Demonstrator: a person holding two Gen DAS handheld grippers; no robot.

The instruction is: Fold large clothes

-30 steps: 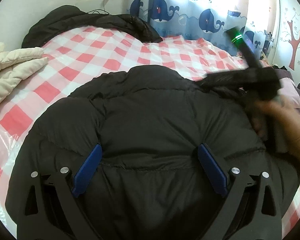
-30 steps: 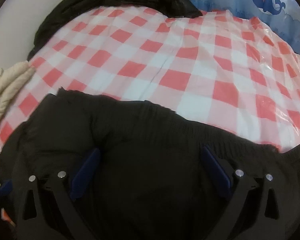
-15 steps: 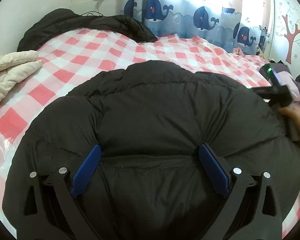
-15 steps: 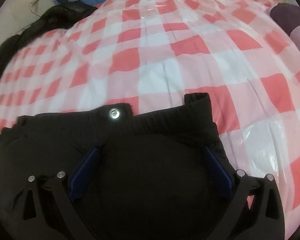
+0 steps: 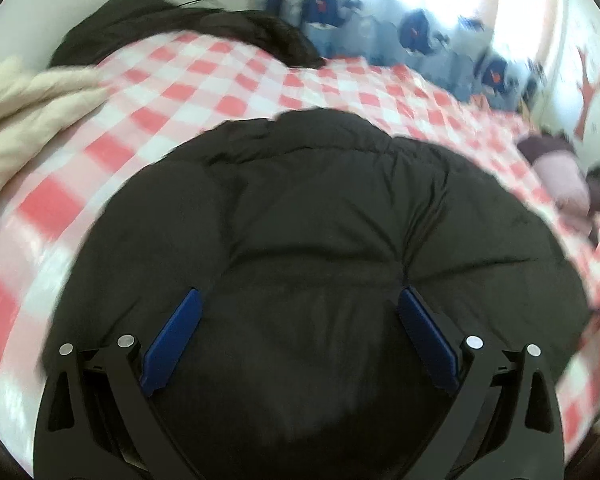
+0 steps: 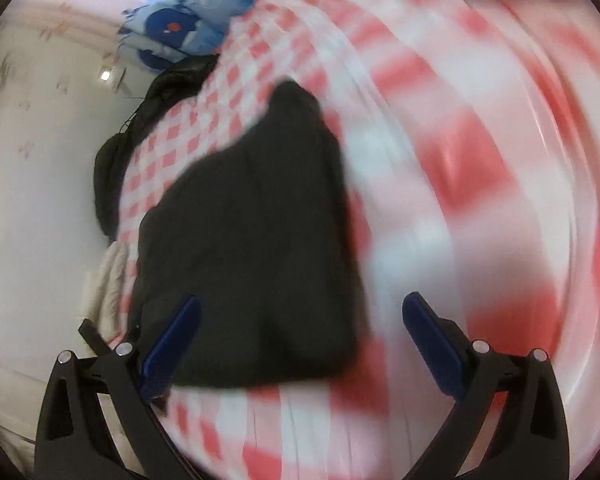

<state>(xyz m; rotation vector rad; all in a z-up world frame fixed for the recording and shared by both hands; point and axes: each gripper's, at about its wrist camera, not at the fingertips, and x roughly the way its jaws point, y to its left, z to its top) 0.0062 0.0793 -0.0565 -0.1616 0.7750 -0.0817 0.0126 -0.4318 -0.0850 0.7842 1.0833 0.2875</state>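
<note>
Two grippers are showing in the pictures, one in each wrist view, and both are standing with the jaws spread wide, gripping nothing. The left gripper (image 5: 298, 332) is hovering low over the black padded jacket (image 5: 324, 216); its blue fingers (image 5: 172, 340) are standing apart on either side of a quilted panel, and I cannot tell if they are touching the cloth. The jacket is lying in a rounded, puffy heap on the red and white checked sheet (image 5: 204, 76) of the bed and is filling most of the left wrist view. Beyond it, at the far edge of the bed, another dark garment (image 5: 188, 24) is lying against the wall. At the left a cream quilted garment (image 5: 24, 108) is resting on the sheet, well apart from the jacket. Behind the bed a curtain with blue whales (image 5: 420, 28) is hanging, and at the right a pinkish and dark bundle (image 5: 560, 176) is lying near the edge; it is too blurred to name.

The right gripper (image 6: 300, 340) is tilted, and its view is strongly blurred. Its left finger is lying over the near corner of the jacket (image 6: 256, 232), while its right finger is standing over the bare checked sheet (image 6: 460, 160). In this view the jacket is looking like a flat dark shape that is narrowing to a point far from the gripper. The other dark garment (image 6: 112, 168) is lying beyond it by the wall, and the whale curtain (image 6: 180, 24) is showing at the top.
</note>
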